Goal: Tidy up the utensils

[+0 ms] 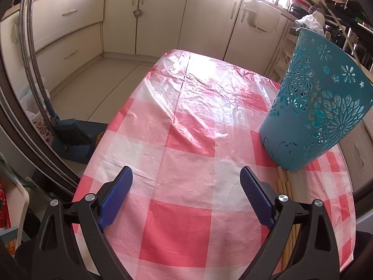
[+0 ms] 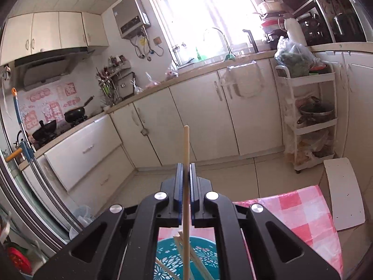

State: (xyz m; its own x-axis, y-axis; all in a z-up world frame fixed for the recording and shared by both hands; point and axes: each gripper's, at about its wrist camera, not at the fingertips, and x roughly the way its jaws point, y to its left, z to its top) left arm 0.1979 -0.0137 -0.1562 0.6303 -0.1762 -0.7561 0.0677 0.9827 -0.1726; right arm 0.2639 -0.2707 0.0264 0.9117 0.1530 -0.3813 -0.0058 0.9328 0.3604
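Observation:
A teal perforated basket (image 1: 321, 107) stands at the right side of the table with the red-and-white checked cloth (image 1: 186, 140). Several wooden chopsticks (image 1: 288, 186) lie on the cloth just in front of the basket, beside my left gripper's right finger. My left gripper (image 1: 186, 177) is open and empty, low over the cloth. My right gripper (image 2: 186, 170) is shut on one wooden chopstick (image 2: 186, 144), held upright above the basket (image 2: 167, 256), whose rim shows below with several chopsticks (image 2: 180, 245) standing in it.
Cream kitchen cabinets (image 1: 163, 18) run along the far wall, with floor between them and the table. A blue dustpan and brush (image 1: 72, 137) stand by the table's left edge. A white shelf cart (image 2: 310, 116) and a white stool (image 2: 345, 193) stand on the right.

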